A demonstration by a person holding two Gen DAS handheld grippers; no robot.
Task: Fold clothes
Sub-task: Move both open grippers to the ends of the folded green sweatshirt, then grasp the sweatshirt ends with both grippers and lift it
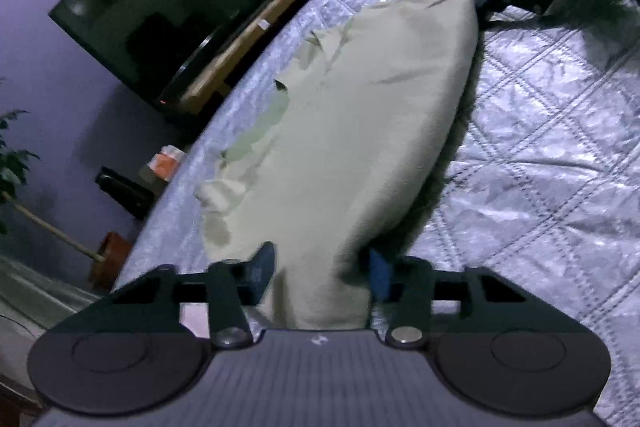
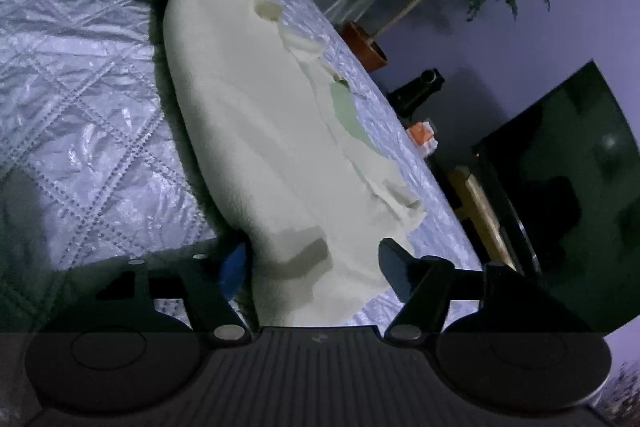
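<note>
Two grippers work one pale cream garment (image 1: 340, 131), which lies lengthwise near the edge of a quilted silver bedspread (image 1: 540, 147).

Left wrist view: the left gripper (image 1: 322, 269) sits at lower centre, its blue pads (image 1: 262, 267) on either side of the garment's near end. The cloth is bunched between them and appears pinched, though blur leaves contact uncertain.

Right wrist view: the right gripper (image 2: 316, 263) sits at lower centre, jaws spread wide. The garment's opposite end lies between the fingers (image 2: 396, 267), not visibly clamped. A dark television (image 2: 560, 167) stands at right.
</note>
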